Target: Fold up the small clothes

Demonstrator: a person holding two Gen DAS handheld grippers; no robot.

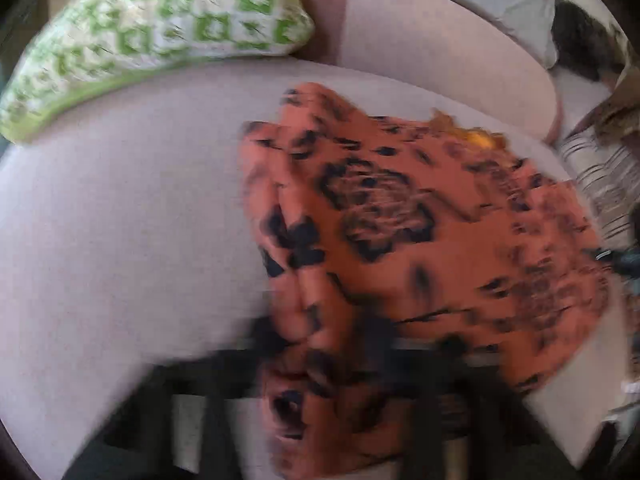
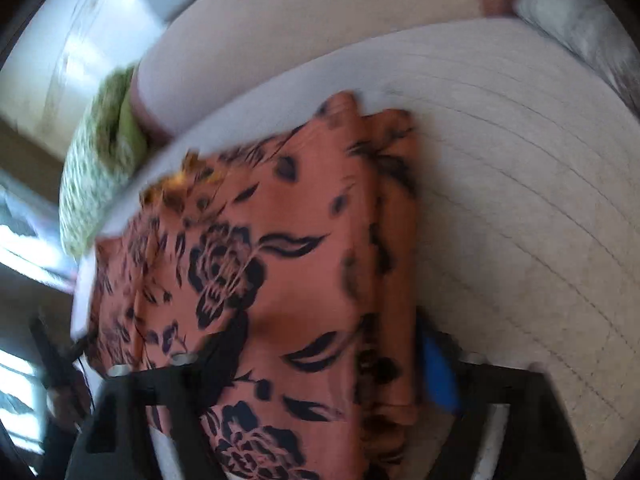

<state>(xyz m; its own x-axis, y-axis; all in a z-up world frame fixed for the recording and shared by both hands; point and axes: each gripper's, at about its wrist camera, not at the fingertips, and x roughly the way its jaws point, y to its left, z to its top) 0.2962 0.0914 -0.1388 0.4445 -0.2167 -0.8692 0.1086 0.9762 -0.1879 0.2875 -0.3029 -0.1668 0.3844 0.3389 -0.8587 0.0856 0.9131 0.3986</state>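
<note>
Folding step: mid-fold, both claws carry edges of the orange floral garment [image 1: 400, 216] over the beige sofa seat [image 1: 120, 220].
Left claw [image 1: 320, 384]: narrow, cloth bunched between the fingers.
Right claw [image 2: 320, 392]: narrow too, gripping the garment's other edge.
Garment: part draped on the cushion, near edge lifted.
Nearby: green patterned pillow [image 1: 160, 20].
Next, my guess: lay the held edge flat, then let go.

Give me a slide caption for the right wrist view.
Right gripper holding an orange floral garment over a pale sofa cushion.
</note>
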